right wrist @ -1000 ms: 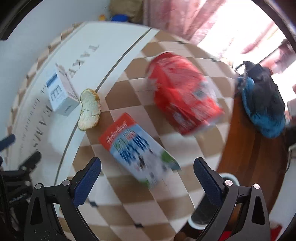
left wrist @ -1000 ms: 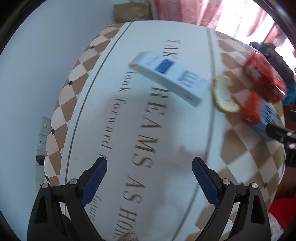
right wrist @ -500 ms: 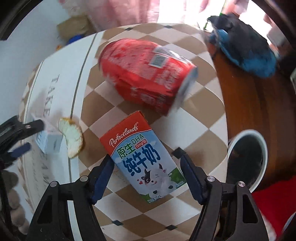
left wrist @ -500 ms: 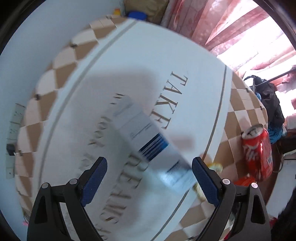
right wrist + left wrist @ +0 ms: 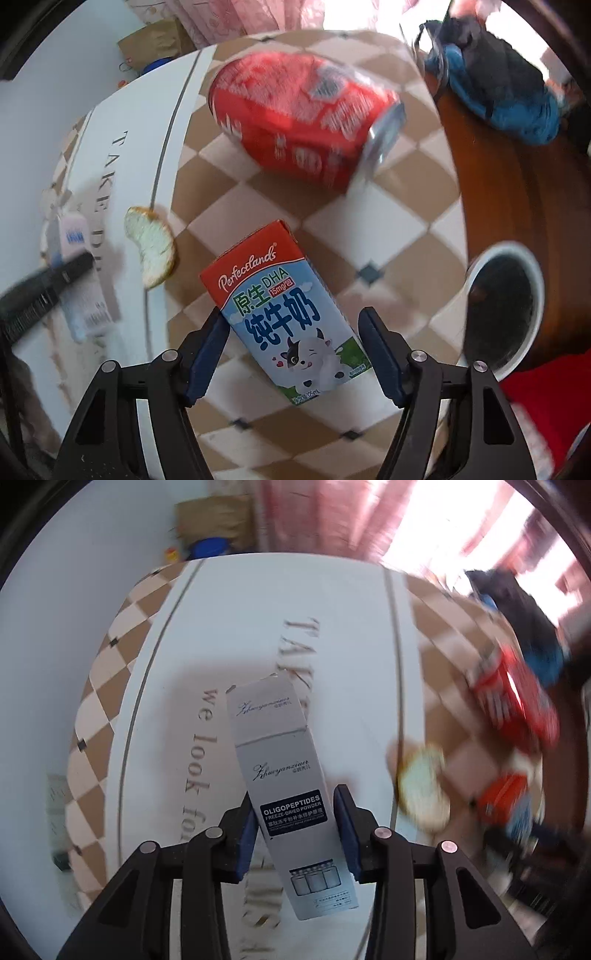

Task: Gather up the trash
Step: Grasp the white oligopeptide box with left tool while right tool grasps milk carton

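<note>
Nearest in the left wrist view, the left hand-held gripper (image 5: 297,830) has its blue pads pressed against the two long sides of the grey carton (image 5: 291,797), pinching it around its lower half; the carton's flap end points away over the lettered white band of the tabletop (image 5: 229,627). In the right wrist view, the right hand-held gripper (image 5: 291,350) straddles the milk carton (image 5: 284,314), which lies flat on the checked part of the tabletop. Its left pad looks close to or touching the carton's edge, while a clear gap shows at the right pad, so it is spread around the carton and not yet clamping it.

Taking the milk carton as the landmark: the peel (image 5: 151,251) lies just to its left, at the border line of the white band; the red can (image 5: 299,122) lies on its side beyond it, blurred; the white-rimmed bin (image 5: 506,310) stands to its right, below the tabletop edge; a blue and black bag (image 5: 498,85) sits far beyond, to the right.

The step in hand seems to be closing on the milk carton. It would go best squeezed across the narrow faces near the middle, gently enough not to crush it, then lifted straight before swinging right toward the bin. The grey carton is held low and may tilt, so it should be carried level.
</note>
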Demonstrator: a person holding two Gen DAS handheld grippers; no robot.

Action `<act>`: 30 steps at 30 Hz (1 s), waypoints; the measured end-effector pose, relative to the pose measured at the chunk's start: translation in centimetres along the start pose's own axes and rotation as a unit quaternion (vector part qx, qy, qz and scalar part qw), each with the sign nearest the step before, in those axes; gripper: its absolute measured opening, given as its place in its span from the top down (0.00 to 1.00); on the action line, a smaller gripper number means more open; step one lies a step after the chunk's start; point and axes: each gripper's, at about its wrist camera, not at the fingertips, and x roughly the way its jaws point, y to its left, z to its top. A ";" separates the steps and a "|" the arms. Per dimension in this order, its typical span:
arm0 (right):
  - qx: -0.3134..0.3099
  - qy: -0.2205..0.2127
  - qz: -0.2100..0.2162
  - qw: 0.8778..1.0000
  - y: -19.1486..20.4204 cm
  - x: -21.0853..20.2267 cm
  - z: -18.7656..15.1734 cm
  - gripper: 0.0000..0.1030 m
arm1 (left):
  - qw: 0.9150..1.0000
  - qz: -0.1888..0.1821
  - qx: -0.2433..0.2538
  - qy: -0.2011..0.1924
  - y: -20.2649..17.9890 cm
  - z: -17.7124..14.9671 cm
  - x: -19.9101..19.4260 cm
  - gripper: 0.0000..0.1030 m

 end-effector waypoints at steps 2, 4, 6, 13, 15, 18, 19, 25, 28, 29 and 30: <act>0.018 0.021 0.027 0.999 -0.5 0.1 -0.3 0.28 | 1.000 0.000 0.026 0.008 -0.4 -0.7 0.2 0.65; 0.002 0.019 0.020 1.000 -0.4 0.0 -0.4 0.28 | 0.999 -0.009 0.035 0.020 -0.8 -1.1 0.9 0.65; -0.029 0.014 -0.011 0.999 0.2 0.2 -0.4 0.28 | 0.999 -0.013 0.032 0.034 -0.8 -1.3 1.8 0.65; -0.114 -0.010 -0.065 0.991 2.5 0.6 -0.6 0.28 | 0.999 -0.007 0.020 0.032 -0.8 -1.5 3.0 0.65; -0.115 -0.014 -0.062 0.991 2.7 0.8 -0.6 0.28 | 1.000 -0.007 0.016 0.025 -0.9 -2.0 2.8 0.65; -0.112 -0.020 -0.068 0.991 3.0 1.1 -0.7 0.40 | 1.000 -0.007 0.010 0.018 -0.8 -3.5 2.0 0.67; -0.111 -0.023 -0.070 0.991 3.5 1.1 -0.5 0.40 | 1.000 -0.006 0.007 0.017 -0.7 -3.8 2.1 0.67; -0.091 -0.034 -0.055 0.994 3.5 0.8 -1.6 0.41 | 1.000 0.001 0.003 -0.005 -1.0 -5.6 0.0 0.68; -0.086 -0.058 -0.040 0.994 3.4 -1.1 -2.7 0.41 | 1.000 0.006 0.006 -0.028 -1.5 -6.7 -2.3 0.68; -0.084 -0.065 -0.036 0.994 3.4 -1.7 -3.1 0.41 | 0.999 0.006 0.007 -0.035 -1.7 -7.1 -3.1 0.68; -0.081 -0.073 -0.032 0.994 3.3 -2.3 -3.6 0.41 | 0.999 0.007 0.008 -0.043 -2.0 -7.6 -4.2 0.68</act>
